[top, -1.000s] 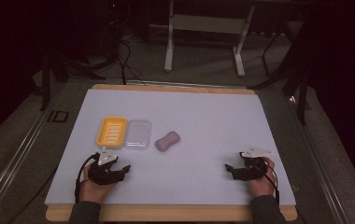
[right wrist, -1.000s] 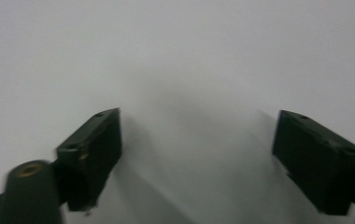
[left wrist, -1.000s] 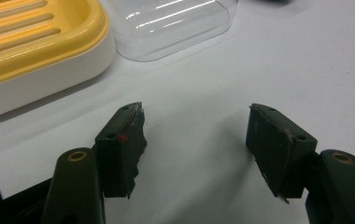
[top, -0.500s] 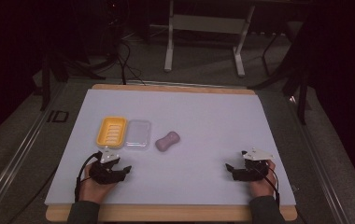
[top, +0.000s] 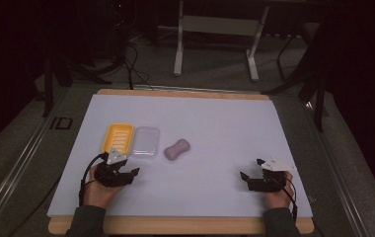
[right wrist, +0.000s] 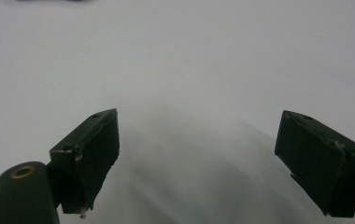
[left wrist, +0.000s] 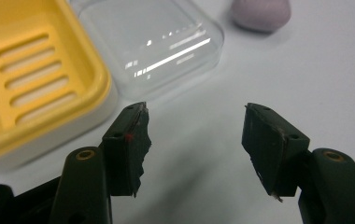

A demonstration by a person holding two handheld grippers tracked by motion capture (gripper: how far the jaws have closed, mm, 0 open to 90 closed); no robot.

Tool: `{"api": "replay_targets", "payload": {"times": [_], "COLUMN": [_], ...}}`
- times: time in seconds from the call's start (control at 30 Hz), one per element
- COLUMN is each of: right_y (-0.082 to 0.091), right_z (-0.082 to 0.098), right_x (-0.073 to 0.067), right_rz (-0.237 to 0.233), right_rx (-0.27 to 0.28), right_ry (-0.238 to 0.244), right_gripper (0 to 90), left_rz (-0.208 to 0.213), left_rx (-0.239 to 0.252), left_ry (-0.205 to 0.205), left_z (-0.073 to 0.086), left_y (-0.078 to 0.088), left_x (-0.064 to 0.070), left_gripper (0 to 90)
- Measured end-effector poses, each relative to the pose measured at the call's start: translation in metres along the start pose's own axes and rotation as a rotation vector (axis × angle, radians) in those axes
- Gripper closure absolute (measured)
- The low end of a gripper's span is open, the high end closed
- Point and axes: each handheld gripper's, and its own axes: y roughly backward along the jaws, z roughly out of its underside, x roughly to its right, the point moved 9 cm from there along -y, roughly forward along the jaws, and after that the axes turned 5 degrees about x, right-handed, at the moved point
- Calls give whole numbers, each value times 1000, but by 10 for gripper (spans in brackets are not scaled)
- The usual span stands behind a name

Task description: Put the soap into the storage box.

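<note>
A yellow soap dish [top: 118, 138] with a slotted floor is lying at the left of centre in the high view, on the pale sheet covering the worktop [top: 215, 128]. A clear plastic lid [top: 145, 142] is sitting just to its right, the two edges touching or nearly so, and a pinkish-purple bar of soap [top: 177, 149] is resting a little farther right, apart from the lid and angled up towards the right.

In the left gripper view the soap dish [left wrist: 31, 79] is taking up the upper left of the frame, the clear lid [left wrist: 152, 42] is lying at top centre catching streaks of light, and the soap [left wrist: 261, 13] is peeking in at the top right edge.

The left gripper [top: 126, 173] is sitting at the lower left of the high view, held by the person's left hand [top: 99, 190], just below the dish and lid. Its fingers [left wrist: 129, 144] are standing apart with nothing between them, bare worktop showing in the gap, the tips pointing at the near edge of the lid.

The right gripper [top: 247, 177] is resting at the lower right of the high view in the right hand [top: 277, 195], well apart from the three things. Its fingers [right wrist: 91, 154] are spread wide over the blank pale surface, holding nothing.
</note>
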Motion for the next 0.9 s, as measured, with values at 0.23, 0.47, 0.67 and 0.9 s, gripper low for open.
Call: {"api": "replay_targets", "payload": {"times": [0.23,0.47,0.67,0.9], "right_y": [0,1,1,2], "right_z": [0,-1,-1,-1], "right_x": [-1,-1,-1,-1], "right_rz": [-8,-15,-16,-18], "right_rx": [2,11,15,21], "right_ry": [3,2,4,2], "right_gripper": [143,144,144,143], "left_rz": [22,25,27,37], "left_rx": [12,11,-6,-35], "left_ry": [-25,-40,-76,-111], "left_z": [-16,-28,-39,-48], "left_y": [-2,-8,-11,-15], "left_x": [3,9,12,15], "left_gripper": [425,417,417,420]}}
